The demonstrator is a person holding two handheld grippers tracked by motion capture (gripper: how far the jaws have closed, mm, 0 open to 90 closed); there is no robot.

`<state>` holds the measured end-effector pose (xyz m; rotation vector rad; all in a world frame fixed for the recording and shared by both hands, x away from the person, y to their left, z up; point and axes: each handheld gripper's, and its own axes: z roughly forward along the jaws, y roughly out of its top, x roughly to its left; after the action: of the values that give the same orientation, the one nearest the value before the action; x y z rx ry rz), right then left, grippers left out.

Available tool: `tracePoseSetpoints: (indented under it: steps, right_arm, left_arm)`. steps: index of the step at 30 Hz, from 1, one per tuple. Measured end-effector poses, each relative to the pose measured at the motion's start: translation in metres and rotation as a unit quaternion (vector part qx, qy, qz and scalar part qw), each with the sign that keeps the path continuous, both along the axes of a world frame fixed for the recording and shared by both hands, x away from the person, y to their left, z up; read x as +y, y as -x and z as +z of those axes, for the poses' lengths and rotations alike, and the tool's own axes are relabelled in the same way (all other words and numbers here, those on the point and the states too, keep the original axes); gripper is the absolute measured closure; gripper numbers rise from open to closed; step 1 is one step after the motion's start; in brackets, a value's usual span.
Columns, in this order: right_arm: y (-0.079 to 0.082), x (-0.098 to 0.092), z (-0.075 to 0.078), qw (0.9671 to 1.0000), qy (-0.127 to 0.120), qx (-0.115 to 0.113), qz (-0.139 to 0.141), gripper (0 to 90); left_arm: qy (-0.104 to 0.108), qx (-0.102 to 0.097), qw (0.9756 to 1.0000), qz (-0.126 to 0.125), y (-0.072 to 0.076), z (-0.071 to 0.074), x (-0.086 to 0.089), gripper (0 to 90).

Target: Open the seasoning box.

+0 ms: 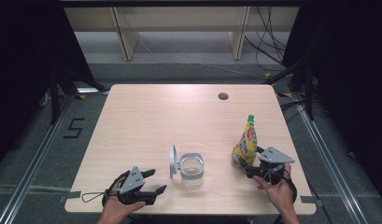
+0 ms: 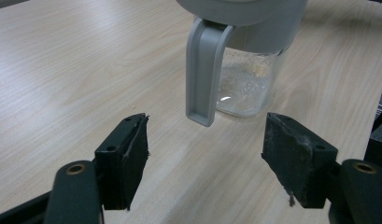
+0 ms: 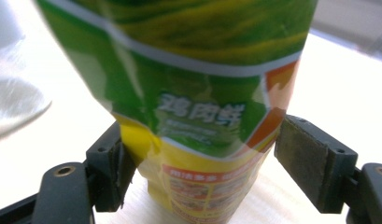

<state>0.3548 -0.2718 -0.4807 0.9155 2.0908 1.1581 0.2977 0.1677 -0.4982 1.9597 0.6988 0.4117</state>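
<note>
Right hand-held gripper (image 3: 198,163) is seen open around the upright seasoning pouch (image 3: 193,93), the left pad touching, the right pad apart.

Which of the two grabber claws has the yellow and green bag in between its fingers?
The right gripper, beside the table's right edge, has the yellow-green pouch between its jaws. The left gripper has only bare table between its jaws, facing the clear jar.

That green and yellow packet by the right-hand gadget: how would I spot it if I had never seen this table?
Start at the pale wooden table and look to its near right side. There the packet stands upright between the right gripper's jaws. It is a soft green and yellow printed pouch, unlike the clear jar with its grey flip lid at the table's middle.
</note>
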Motion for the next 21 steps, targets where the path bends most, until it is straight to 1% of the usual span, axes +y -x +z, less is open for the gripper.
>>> tracePoseSetpoints:
  steps: [2,3,4,6,7,9,10,11,12,13,14,15,16,17,18,19,20,21]
  right_arm:
    - [0.0,-0.005,0.001,0.9998,0.002,0.01,0.014,27.1]
    - [0.0,-0.006,0.001,0.9998,0.007,0.005,0.02,27.5]
    - [-0.001,-0.008,0.002,0.9996,0.004,0.006,0.026,27.8]
    - [-0.001,-0.011,0.002,0.9995,0.0,0.01,0.029,28.4]
    - [-0.002,-0.013,0.002,0.9993,0.006,0.003,0.038,28.5]
    - [-0.003,-0.015,0.002,0.999,0.01,0.002,0.043,28.5]
    - [-0.003,-0.014,0.001,0.999,0.001,0.003,0.045,28.6]
    - [-0.001,-0.013,0.001,0.9994,-0.007,0.016,0.032,28.8]
    - [0.0,-0.013,0.002,0.9992,-0.019,0.032,0.018,28.7]
    - [-0.001,-0.012,0.001,0.9993,-0.021,0.027,0.014,28.0]
    - [0.003,-0.01,0.0,0.9989,-0.029,0.037,-0.005,26.1]
    - [0.008,-0.007,-0.001,0.998,-0.037,0.043,-0.03,22.2]
    - [0.01,-0.005,-0.002,0.9962,-0.047,0.055,-0.048,19.1]
    - [0.014,-0.003,-0.001,0.9941,-0.048,0.061,-0.075,17.8]
    - [0.02,0.001,-0.002,0.9899,-0.073,0.073,-0.098,16.9]
    - [0.019,0.001,-0.002,0.9914,-0.068,0.055,-0.097,16.8]
    - [0.021,0.003,-0.002,0.9908,-0.069,0.053,-0.103,16.5]
    - [0.023,0.006,-0.001,0.9895,-0.076,0.045,-0.115,16.0]
  left_arm:
    - [-0.002,0.003,1.0,0.0,0.0,0.0,0.0,30.8]
    - [0.0,0.001,1.0,-0.001,0.0,-0.001,0.0,30.8]
    - [0.0,-0.001,1.0,-0.003,-0.001,0.0,0.0,30.8]
    - [-0.002,-0.001,1.0,-0.003,-0.001,0.0,0.001,30.8]
    - [0.0,0.002,1.0,-0.003,-0.001,-0.001,0.0,30.8]
    - [0.0,0.006,1.0,0.0,-0.001,-0.002,0.0,30.7]
    - [-0.002,0.003,1.0,-0.003,-0.001,-0.001,0.0,30.6]
    - [-0.003,0.003,1.0,-0.001,-0.001,-0.001,0.0,30.6]
    - [-0.008,0.001,1.0,-0.005,-0.002,-0.001,0.001,30.6]
    - [-0.01,-0.001,0.9999,-0.01,-0.002,-0.001,0.001,30.6]
    - [-0.006,0.003,0.9999,-0.009,-0.002,0.0,0.001,30.5]
    - [0.005,0.012,0.9999,-0.001,0.0,-0.001,-0.001,30.5]
    - [0.002,0.009,1.0,-0.004,0.0,0.0,-0.001,30.5]
    - [-0.001,0.01,0.9999,-0.004,0.0,0.0,0.0,30.4]
    - [-0.004,0.007,0.9999,-0.007,0.0,0.0,0.0,30.4]
    - [0.001,0.009,0.9999,-0.007,0.0,0.0,-0.001,30.4]
    - [-0.001,0.007,0.9999,-0.007,0.0,0.0,-0.001,30.4]
    - [-0.001,0.009,0.9999,-0.005,0.0,0.0,-0.001,30.4]
